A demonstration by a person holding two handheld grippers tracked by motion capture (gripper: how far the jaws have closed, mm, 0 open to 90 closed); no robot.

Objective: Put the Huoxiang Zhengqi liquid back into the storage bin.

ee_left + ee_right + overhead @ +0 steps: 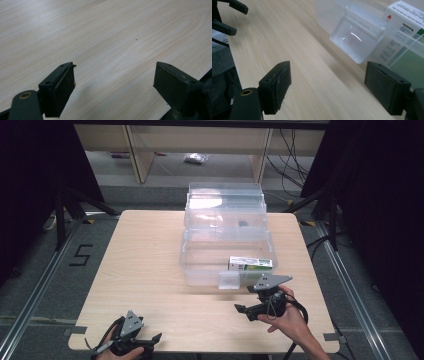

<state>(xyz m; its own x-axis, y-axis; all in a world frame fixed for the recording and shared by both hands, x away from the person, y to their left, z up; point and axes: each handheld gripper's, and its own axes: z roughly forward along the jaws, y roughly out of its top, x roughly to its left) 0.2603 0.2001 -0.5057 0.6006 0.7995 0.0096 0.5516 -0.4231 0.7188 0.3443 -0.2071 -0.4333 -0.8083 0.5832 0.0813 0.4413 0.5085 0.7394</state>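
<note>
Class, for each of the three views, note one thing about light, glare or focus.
High view: surroundings dark, table evenly lit, white glare on the clear box lid. Left gripper view: soft jaw shadows on the wood, jaws slightly blurred up close. Right gripper view: bright glints on the box latch; carton print hazy behind the plastic.

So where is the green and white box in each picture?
High view: the green and white box lies inside the clear bin, right of centre, near its front wall.
Left gripper view: not in it.
Right gripper view: upper right, behind the bin wall.
Shared landmark: the bin's clear front latch, just left of the box.
</note>
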